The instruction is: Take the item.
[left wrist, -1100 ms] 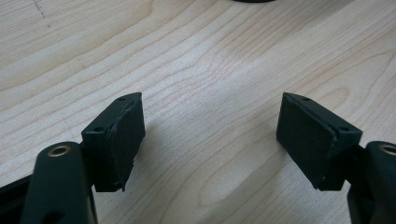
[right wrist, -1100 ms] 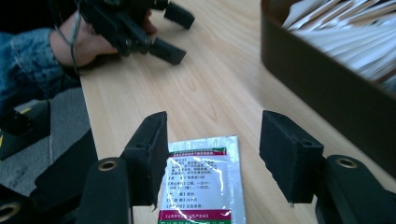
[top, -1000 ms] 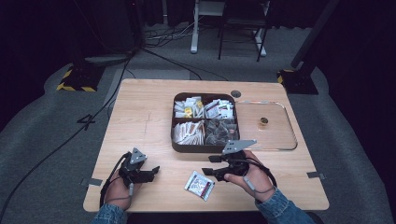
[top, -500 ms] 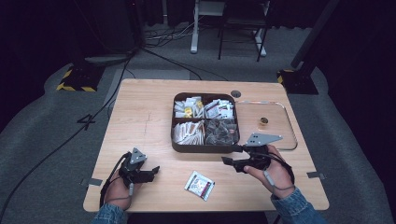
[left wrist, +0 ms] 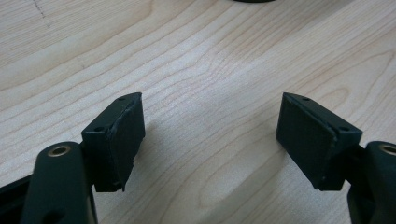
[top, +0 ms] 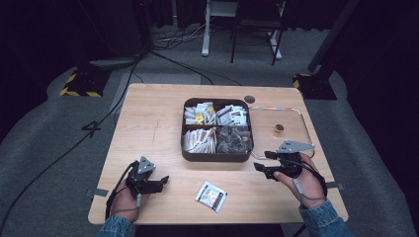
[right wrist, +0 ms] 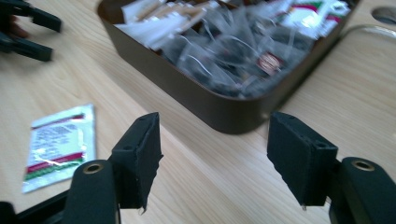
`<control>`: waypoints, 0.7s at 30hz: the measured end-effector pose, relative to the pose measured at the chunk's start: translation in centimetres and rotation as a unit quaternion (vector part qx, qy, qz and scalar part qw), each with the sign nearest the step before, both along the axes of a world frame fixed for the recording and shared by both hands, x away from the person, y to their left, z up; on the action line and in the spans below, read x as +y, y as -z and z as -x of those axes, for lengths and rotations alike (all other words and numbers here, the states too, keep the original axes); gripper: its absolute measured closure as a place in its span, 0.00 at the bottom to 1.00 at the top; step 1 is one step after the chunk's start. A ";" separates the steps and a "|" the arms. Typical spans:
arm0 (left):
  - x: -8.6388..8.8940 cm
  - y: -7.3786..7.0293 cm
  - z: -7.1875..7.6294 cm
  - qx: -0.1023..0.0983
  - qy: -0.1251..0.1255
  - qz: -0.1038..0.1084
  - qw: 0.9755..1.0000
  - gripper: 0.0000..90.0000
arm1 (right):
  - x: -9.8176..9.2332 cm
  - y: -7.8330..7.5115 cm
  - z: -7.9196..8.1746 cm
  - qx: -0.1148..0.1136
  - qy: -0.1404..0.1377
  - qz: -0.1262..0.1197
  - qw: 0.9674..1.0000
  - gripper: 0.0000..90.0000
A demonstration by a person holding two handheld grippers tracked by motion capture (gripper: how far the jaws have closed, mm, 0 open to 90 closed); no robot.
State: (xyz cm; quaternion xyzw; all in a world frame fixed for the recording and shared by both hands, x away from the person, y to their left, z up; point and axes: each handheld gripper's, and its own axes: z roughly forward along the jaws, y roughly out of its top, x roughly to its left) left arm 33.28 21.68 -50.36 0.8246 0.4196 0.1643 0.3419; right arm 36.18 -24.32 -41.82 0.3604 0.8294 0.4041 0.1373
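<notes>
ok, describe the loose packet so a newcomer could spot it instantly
Start at the brown four-compartment box mid-table. Just in front of it, between the two grippers, the white packet with red and green stripes lies flat on bare wood. It's the one sachet outside the box.

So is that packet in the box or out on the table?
Out: the packet lies flat on the table, in front of the box.

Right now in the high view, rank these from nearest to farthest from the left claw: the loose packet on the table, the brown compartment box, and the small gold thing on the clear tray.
From the left claw:
1. Loose packet, just to its right near the front edge.
2. Brown compartment box, farther back at mid-table.
3. Small gold thing, far right on the clear tray.
</notes>
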 end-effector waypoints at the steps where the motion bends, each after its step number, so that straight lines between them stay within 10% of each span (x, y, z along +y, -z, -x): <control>1: 0.0 0.0 0.0 0.000 0.000 0.000 1.000 0.27 | -0.3 0.2 -0.1 0.001 0.007 0.001 1.000 0.39; 21: 0.0 0.0 0.0 0.002 -0.001 0.001 1.000 0.27 | -3.7 6.4 -0.9 -0.002 0.067 0.031 0.997 0.40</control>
